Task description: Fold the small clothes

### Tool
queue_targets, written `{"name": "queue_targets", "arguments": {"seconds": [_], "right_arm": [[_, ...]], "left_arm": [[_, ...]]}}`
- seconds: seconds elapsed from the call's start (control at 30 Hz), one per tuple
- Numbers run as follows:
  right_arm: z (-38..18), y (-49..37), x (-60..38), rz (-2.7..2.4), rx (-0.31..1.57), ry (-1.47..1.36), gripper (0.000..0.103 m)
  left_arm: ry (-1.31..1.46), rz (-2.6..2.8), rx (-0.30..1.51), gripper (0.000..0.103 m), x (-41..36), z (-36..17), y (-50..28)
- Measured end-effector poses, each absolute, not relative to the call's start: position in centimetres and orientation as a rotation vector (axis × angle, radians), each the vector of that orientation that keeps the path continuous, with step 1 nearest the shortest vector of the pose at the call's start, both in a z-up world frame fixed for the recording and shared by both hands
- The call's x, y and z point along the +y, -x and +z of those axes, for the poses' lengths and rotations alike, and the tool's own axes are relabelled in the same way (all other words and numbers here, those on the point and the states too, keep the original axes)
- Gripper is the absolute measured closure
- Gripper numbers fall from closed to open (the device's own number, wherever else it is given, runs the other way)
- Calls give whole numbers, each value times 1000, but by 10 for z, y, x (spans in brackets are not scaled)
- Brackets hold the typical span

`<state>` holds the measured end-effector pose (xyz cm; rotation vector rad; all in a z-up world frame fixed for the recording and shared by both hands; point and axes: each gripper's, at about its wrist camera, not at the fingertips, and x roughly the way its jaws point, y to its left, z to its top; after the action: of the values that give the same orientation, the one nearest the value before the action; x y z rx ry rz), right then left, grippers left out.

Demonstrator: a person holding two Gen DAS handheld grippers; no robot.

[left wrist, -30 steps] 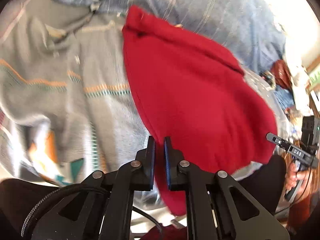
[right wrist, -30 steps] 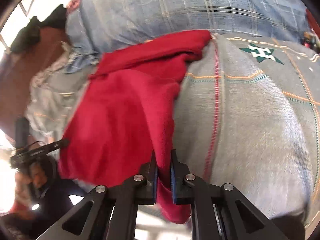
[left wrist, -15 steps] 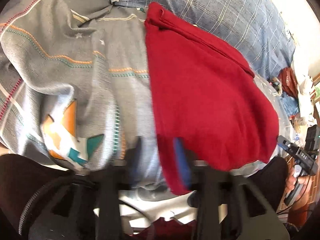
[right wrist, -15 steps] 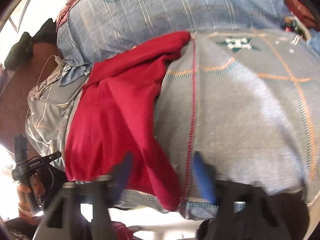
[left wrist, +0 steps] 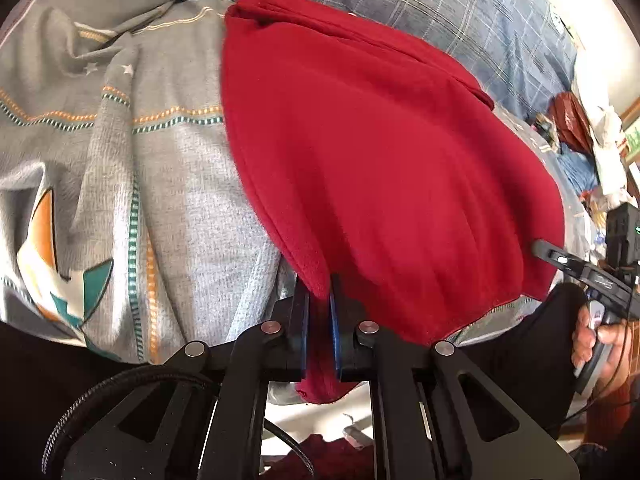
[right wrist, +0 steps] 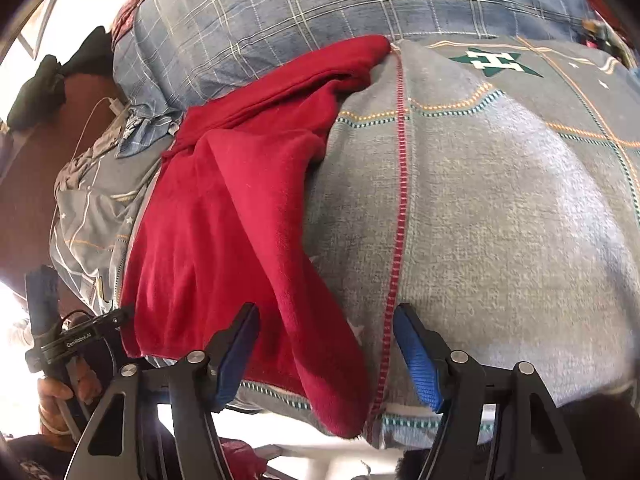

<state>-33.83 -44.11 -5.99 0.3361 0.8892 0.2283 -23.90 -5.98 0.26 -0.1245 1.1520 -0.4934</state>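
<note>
Lying on a grey patterned bedspread [right wrist: 500,208], the red garment [left wrist: 380,160] spreads from a blue checked pillow [right wrist: 320,16] down to the near edge of the bed, where one corner hangs over the edge. The left gripper [left wrist: 319,308] is closed tight on this near corner, and a fold of the red cloth sits pinched between its blue pads. The right gripper [right wrist: 326,354] has its jaws apart and they are closing; the other hanging corner of the garment lies between them, but the pads do not press on it. In the right wrist view a hand [right wrist: 60,392] holding the left gripper's handle shows at the lower left.
</note>
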Motion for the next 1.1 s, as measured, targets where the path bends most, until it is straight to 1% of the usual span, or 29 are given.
{"name": "queue_targets", "arguments": {"seconds": [0.03,0.07,0.1,0.13,0.17,0.23,0.33,0.43,0.6,0.7,0.77,0.8,0.83,0.87,1.1], "right_arm": [[-61,336,-437,247,899,-324,75],[-63,333,-434,267,917,-308,87],[-64,332,-430,275,931,-281,89],[-62,332,-427,285,933,-252,94],[-58,334,-424,320,937,-253,95],[-49,340,-425,413,931,-313,96],[-43,349,-425,476,932,-345,96],[-58,347,-425,433,981,-318,96],[-80,339,-427,388,1050,-372,94],[-75,343,-427,396,1028,-339,82],[-74,345,-423,418,1019,-334,66],[-73,345,-422,428,1013,-337,63],[-73,346,-420,428,1008,-338,62],[-74,345,-416,423,1006,-331,62],[-74,342,-408,408,1009,-298,62]], "left_arm": [[130,-501,1152,97,-57,5,238],[136,-513,1144,97,-51,11,238],[138,-523,1131,97,-45,17,239],[138,-529,1112,97,-35,26,242],[136,-529,1096,97,-28,33,245],[130,-503,1072,97,-13,44,248],[135,-465,1098,97,1,34,247],[158,-449,1142,97,1,16,245],[96,-395,1131,96,-11,9,248],[83,-372,1143,95,-13,4,247],[72,-349,1145,91,-15,1,247],[64,-336,1148,89,-16,-1,247],[61,-328,1149,85,-18,-2,247],[58,-320,1151,83,-20,-4,246],[24,-303,1126,82,-24,-4,249]]}}
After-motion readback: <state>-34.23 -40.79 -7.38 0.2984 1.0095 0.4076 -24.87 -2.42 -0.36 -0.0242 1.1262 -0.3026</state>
